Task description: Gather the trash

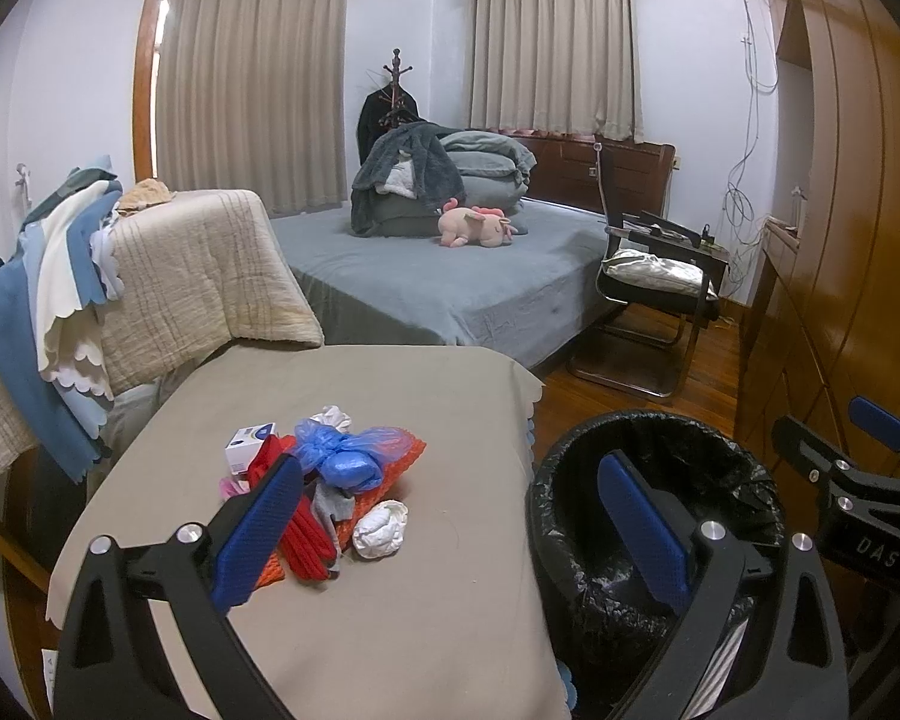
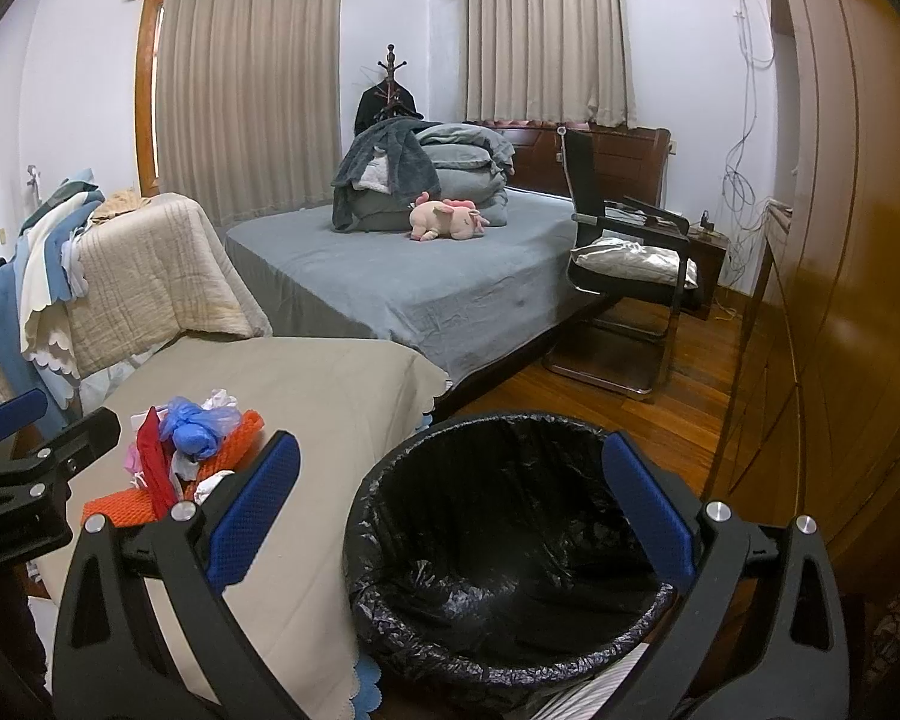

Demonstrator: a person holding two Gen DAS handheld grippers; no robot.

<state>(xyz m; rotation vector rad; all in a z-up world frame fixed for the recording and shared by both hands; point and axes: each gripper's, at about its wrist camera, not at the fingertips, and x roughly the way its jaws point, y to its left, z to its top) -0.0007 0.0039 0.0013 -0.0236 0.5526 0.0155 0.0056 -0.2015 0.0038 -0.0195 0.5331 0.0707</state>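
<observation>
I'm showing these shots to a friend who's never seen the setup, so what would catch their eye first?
Probably the bright heap of trash on the beige-covered table: a blue plastic bag, red and orange pieces and a crumpled white wad. Next, the black-lined trash bin on the floor right of the table, with nothing visible inside. Both the left gripper and the right gripper hang open and hold nothing.

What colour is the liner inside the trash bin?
Black, glossy and crinkled liner; clearest in the right wrist view.
</observation>
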